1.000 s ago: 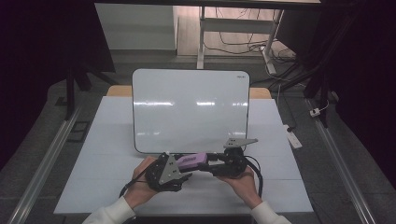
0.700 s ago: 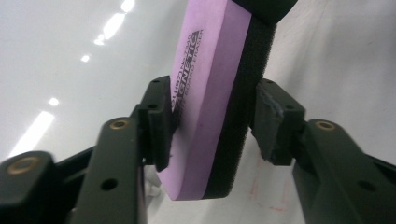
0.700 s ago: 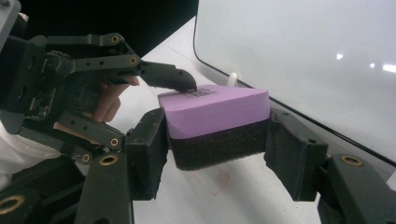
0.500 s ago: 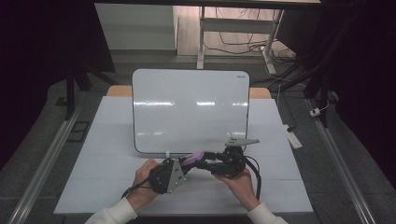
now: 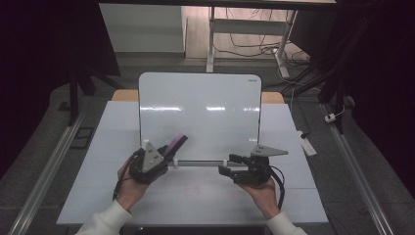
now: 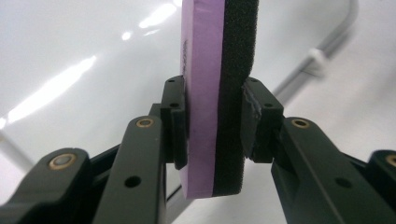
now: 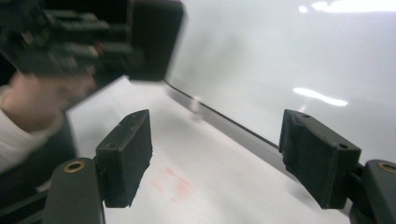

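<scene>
Eraser (image 6: 218, 93) clamped firmly in the left gripper (image 5: 164, 154), purple back against one pad, black felt against the other, jaws having just closed in on it. Seen from above, raised off the table (image 5: 205, 200) and angled up toward the lower left corner of the whiteboard (image 5: 200, 112), eraser tip already over the board's bottom edge.

Right gripper (image 5: 226, 164) near the lower right stretch of the whiteboard, just in front of the tray rail (image 5: 195, 163), jaws having just sprung wide apart, nothing between the pads (image 7: 128, 156). Bare table and whiteboard edge visible through the gap in the right gripper view.

Looks like a hand-over completed: eraser now with the left side alone, right side free. Whiteboard surface itself clean and glossy, no marks to be made out on it. Faint reddish smudge (image 5: 195, 190) on the table just in front of the whiteboard, below the rail; hard to say whether that is the wiping target. Wiping proper seemingly not yet begun: felt face not pressed against anything. Left to do, at a guess: bringing the felt down onto a surface and stroking.
</scene>
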Available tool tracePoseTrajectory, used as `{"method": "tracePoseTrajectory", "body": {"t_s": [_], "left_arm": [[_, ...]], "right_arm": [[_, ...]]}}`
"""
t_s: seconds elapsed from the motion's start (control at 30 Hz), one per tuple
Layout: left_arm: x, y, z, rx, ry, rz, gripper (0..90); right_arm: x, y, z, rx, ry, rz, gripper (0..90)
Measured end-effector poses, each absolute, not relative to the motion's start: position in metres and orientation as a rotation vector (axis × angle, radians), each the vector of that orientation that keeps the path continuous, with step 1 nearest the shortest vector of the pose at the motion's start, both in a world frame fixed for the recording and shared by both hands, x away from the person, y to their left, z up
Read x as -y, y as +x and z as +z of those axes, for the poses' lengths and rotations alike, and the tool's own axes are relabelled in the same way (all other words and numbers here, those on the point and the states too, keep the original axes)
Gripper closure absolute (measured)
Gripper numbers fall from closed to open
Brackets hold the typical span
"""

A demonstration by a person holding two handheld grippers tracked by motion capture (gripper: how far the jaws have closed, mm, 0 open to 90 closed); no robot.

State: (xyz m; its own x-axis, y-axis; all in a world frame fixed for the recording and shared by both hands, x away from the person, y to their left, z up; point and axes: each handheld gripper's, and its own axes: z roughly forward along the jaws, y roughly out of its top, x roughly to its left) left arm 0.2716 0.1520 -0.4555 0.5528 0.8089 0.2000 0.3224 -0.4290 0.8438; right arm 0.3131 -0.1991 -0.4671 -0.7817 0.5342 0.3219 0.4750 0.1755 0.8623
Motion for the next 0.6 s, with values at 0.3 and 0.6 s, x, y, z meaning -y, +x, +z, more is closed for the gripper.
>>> {"method": "tracePoseTrajectory", "body": {"t_s": [0.3, 0.6], "left_arm": [[-0.183, 0.287, -0.454, -1.134, 1.894, 0.761, 65.1], [-0.189, 0.297, -0.461, -1.258, 1.897, 0.771, 64.9]], "right_arm": [[0.238, 0.306, -0.475, -2.29, 0.986, 1.506, 26.0], [0.272, 0.297, -0.483, -2.232, 1.018, 1.449, 26.2]]}}
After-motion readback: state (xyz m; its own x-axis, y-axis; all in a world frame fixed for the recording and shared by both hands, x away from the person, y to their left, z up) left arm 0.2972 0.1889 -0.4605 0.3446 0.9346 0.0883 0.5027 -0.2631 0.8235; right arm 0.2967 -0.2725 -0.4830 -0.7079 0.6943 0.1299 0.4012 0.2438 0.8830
